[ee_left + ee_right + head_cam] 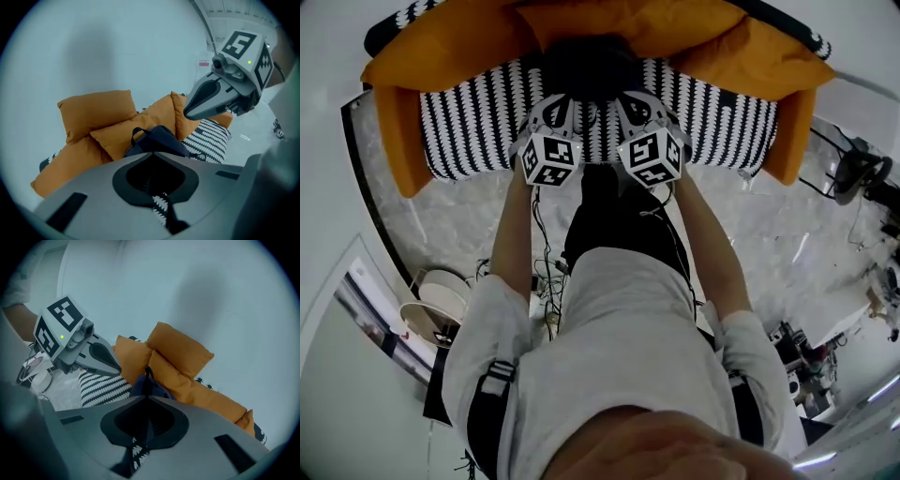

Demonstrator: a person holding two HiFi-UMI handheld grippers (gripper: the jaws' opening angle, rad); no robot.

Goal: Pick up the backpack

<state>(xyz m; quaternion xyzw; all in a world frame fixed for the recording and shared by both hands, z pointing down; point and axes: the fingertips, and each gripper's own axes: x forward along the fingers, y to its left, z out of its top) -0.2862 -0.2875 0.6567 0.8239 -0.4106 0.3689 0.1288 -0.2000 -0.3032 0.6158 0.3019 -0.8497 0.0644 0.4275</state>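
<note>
Pale shirt (pixel 619 347) and bare forearms fill the lower part of the head view, reaching out over the near edge of the black-and-white striped table (pixel 469 131). The left hand-held gripper (pixel 560 101) and the right hand-held gripper (pixel 631 99) are held side by side near the middle of that table, close together but not touching.

Each has its jaws pressed together with nothing between them. That shows in the left gripper view, where the left hand-held gripper (pixel 151 152) meets at a seam, and likewise for the right hand-held gripper (pixel 147 397) in its own view.

The backpack (pixel 586 66) is dark and sits at the middle of the table's far edge, leaning against the orange cushions (pixel 450 47). It lies straight ahead of both jaw tips, in line with the gap between the two tools. Each gripper view has it dead ahead, just past the closed tips: backpack (pixel 157 138) and backpack (pixel 147 385).

It appears to stand upright, long axis rising along the cushions, with its carry loop (pixel 136 133) at the top. Neither side looks clearly nearer. I judge the jaws must part before either can take the loop.
</note>
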